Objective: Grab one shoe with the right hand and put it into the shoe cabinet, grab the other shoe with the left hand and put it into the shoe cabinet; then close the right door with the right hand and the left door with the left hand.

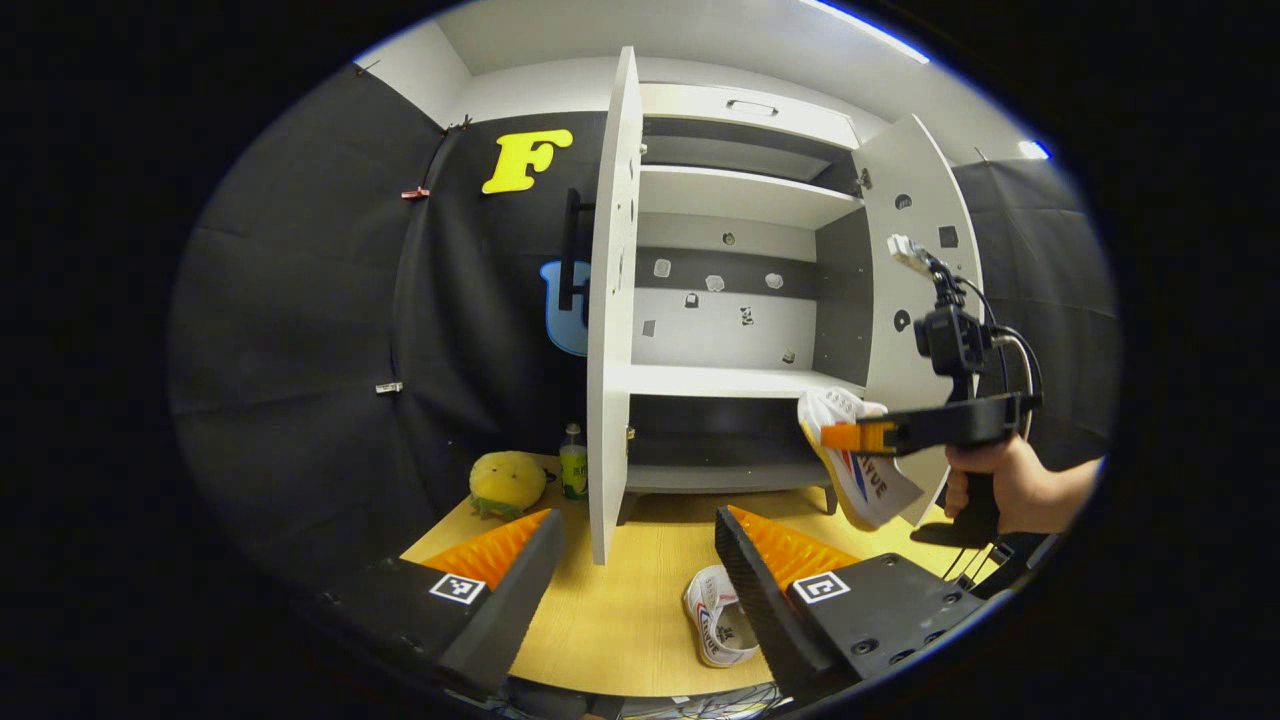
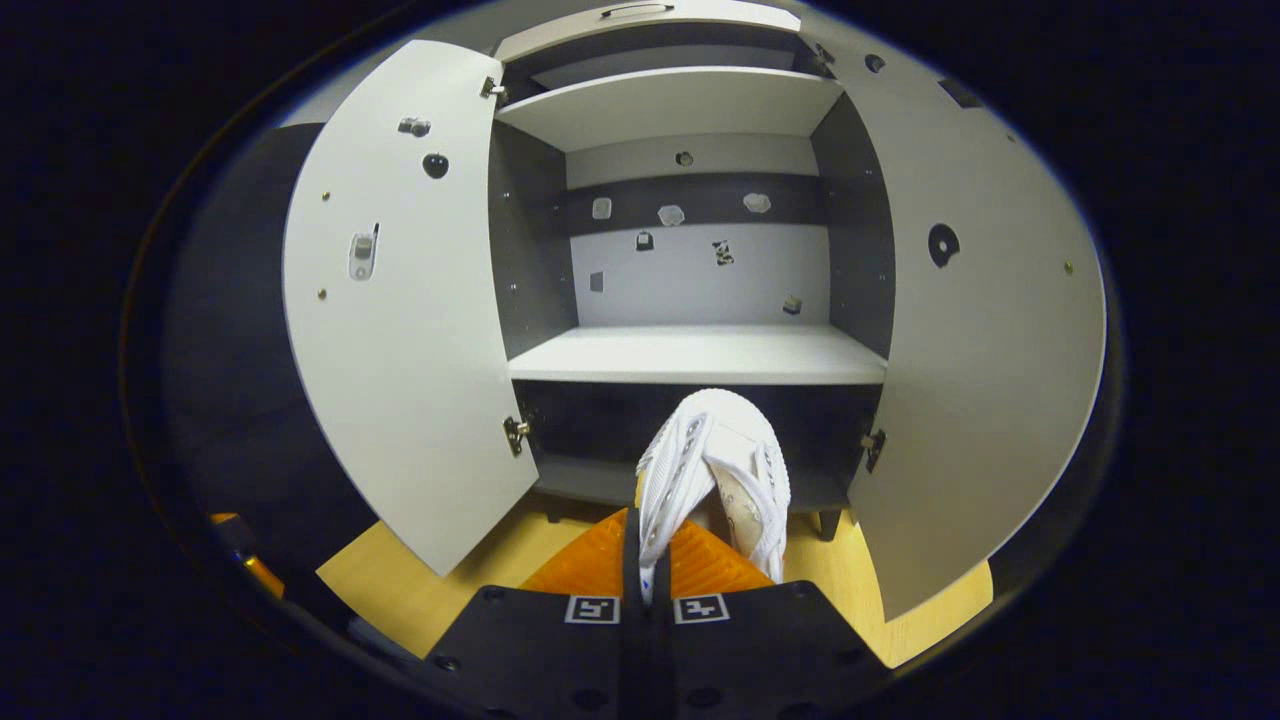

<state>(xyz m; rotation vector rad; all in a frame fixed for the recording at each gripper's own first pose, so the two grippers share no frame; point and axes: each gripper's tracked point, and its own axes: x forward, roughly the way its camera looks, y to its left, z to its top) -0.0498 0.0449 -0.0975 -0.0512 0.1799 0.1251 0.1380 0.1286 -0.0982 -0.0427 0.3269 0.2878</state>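
In the left gripper view, the left gripper [image 1: 635, 560] hangs low over the pale wooden table [image 1: 620, 610], its two ribbed, wedge-shaped fingers spread wide and grasping nothing. Between them, close to the right finger, a white canvas shoe on the table [image 1: 718, 630] lies on its side with its opening toward the camera. Farther off, the shoe cabinet [image 1: 735, 290] stands with both flat white doors swung open, showing smooth white shelves and dark panels. At the right a hand [image 1: 1010, 485] grips the handle of the right gripper [image 1: 845, 436], held level and pointing left, with the lifted shoe [image 1: 865, 470] hanging from its tip in front of the cabinet's right door. A round yellow plush toy [image 1: 507, 482] and a small bottle [image 1: 573, 462] sit at the far left of the table. In the right gripper view, the right gripper [image 2: 645, 560] faces the open cabinet [image 2: 700, 350] squarely, its fingers clenched together on the side of the lifted shoe [image 2: 715, 480], whose soft white fabric and stitched eyelets rise before the dark lower compartment.
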